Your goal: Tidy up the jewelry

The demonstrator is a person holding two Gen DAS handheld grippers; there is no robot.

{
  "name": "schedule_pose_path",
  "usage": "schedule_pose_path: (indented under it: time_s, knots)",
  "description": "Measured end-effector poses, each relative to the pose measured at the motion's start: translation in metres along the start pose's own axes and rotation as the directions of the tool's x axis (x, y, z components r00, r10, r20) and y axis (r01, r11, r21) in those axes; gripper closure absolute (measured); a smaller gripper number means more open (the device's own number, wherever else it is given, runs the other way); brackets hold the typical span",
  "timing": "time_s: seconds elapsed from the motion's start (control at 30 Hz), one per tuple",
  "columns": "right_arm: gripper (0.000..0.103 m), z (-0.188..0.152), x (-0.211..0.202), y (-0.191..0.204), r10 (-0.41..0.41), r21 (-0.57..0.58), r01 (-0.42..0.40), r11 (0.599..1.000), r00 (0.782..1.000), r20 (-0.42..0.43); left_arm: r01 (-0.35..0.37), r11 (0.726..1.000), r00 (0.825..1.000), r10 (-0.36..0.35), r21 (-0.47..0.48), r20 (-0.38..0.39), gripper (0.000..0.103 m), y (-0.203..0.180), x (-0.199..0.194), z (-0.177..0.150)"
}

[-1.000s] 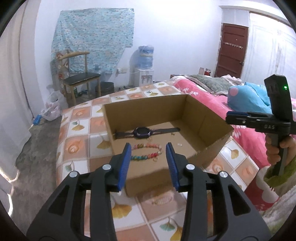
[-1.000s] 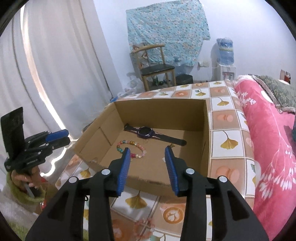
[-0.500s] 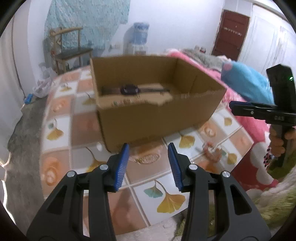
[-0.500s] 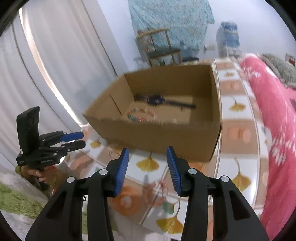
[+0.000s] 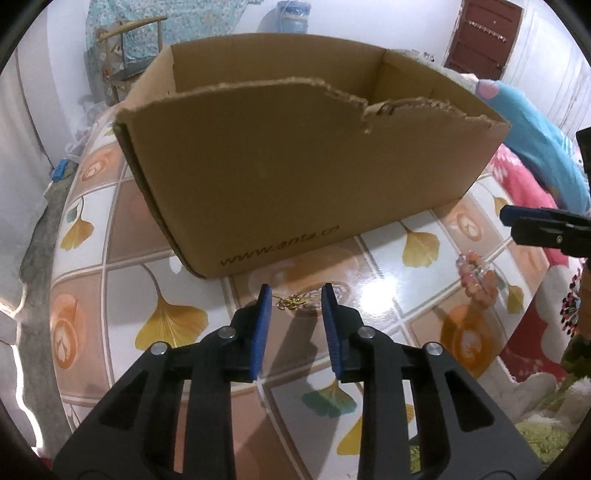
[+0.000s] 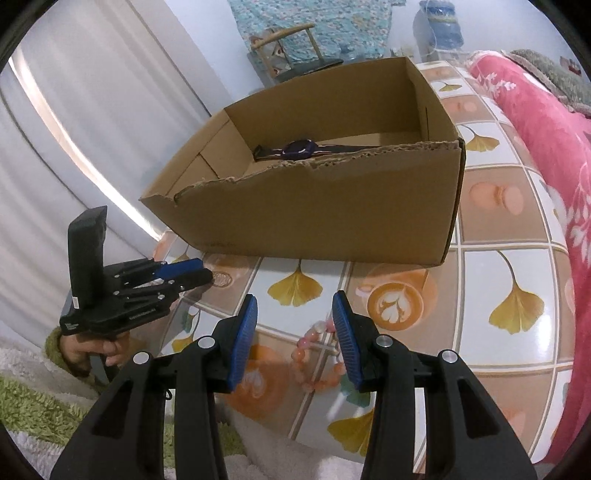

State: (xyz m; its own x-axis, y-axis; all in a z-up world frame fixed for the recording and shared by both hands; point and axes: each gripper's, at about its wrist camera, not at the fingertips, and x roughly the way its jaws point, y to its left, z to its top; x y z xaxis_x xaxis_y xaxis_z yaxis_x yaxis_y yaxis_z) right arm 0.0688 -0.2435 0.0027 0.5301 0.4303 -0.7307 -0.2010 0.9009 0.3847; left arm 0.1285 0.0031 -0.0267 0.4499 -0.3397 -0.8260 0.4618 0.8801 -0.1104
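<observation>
while the left gripper, its jaws just narrowed but empty, hangs with the gold chain crosswise just ahead between its tips, the right gripper, half open, has the pink bead bracelet below its right pad.

Black scissor-linked claw arms, ribbed blue pads, silver pivot screws; fuzzy green sleeve.

Wooden chair, water dispenser bottle, dark red door, pink floral bedspread, white curtain
</observation>
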Motion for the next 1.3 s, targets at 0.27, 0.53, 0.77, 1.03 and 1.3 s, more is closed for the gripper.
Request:
schedule_pose_path:
  time_s: [0.27, 0.53, 0.77, 1.03, 1.3]
  knots:
    - [0.061, 0.002, 0.008, 0.001, 0.001, 0.0, -0.001, 1.0, 1.0, -0.01, -0.016, 1.0, 1.0, 0.016, 0.024, 0.001, 0.089, -0.002, 0.003, 0.001]
    - [0.061, -0.003, 0.007, -0.002, -0.021, 0.01, 0.021, 1.0, 1.0, -0.011, -0.035, 0.998, 0.999, 0.034, 0.05, 0.013, 0.098, -0.006, 0.001, -0.003]
    - [0.061, -0.009, 0.004, -0.009, -0.041, 0.022, 0.041, 0.999, 0.999, -0.017, -0.023, 0.999, 0.999, 0.022, 0.037, 0.035, 0.101, -0.006, -0.007, -0.002]
    - [0.061, -0.013, 0.004, -0.011, -0.067, 0.016, 0.067, 0.998, 0.997, -0.024, 0.0, 1.0, 0.997, 0.001, -0.007, 0.073, 0.101, 0.005, -0.03, -0.002]
    - [0.061, -0.021, 0.008, -0.003, -0.099, -0.046, 0.097, 0.994, 0.994, -0.042, -0.003, 1.0, 0.997, 0.003, 0.003, 0.081, 0.101, -0.001, -0.036, 0.005]
